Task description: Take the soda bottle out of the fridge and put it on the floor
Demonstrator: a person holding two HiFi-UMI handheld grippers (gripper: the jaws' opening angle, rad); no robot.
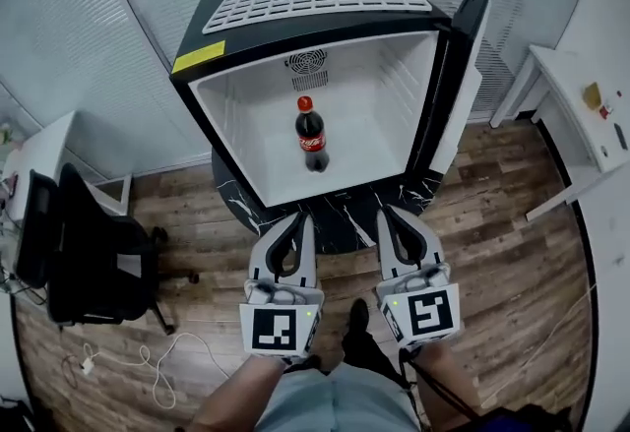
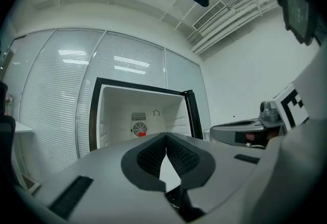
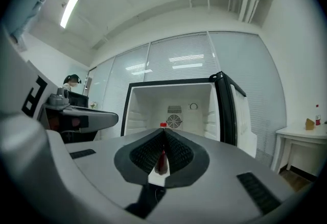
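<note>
A small fridge (image 1: 226,95) stands with its door (image 1: 463,66) swung open to the right. A dark soda bottle (image 1: 311,134) with a red cap and red label stands upright alone inside it. My left gripper (image 1: 303,219) and right gripper (image 1: 386,214) hover side by side in front of the fridge, short of its opening, both shut with nothing between the jaws. In the right gripper view the soda bottle (image 3: 162,159) shows through the slit of the shut jaws. In the left gripper view only the bottle's red cap (image 2: 141,134) peeks over the jaws.
The fridge sits on a dark round marble table (image 1: 335,223) above a wooden floor (image 1: 492,253). A black office chair (image 1: 94,253) and a white cable (image 1: 128,361) lie at the left. A white desk (image 1: 581,125) stands at the right.
</note>
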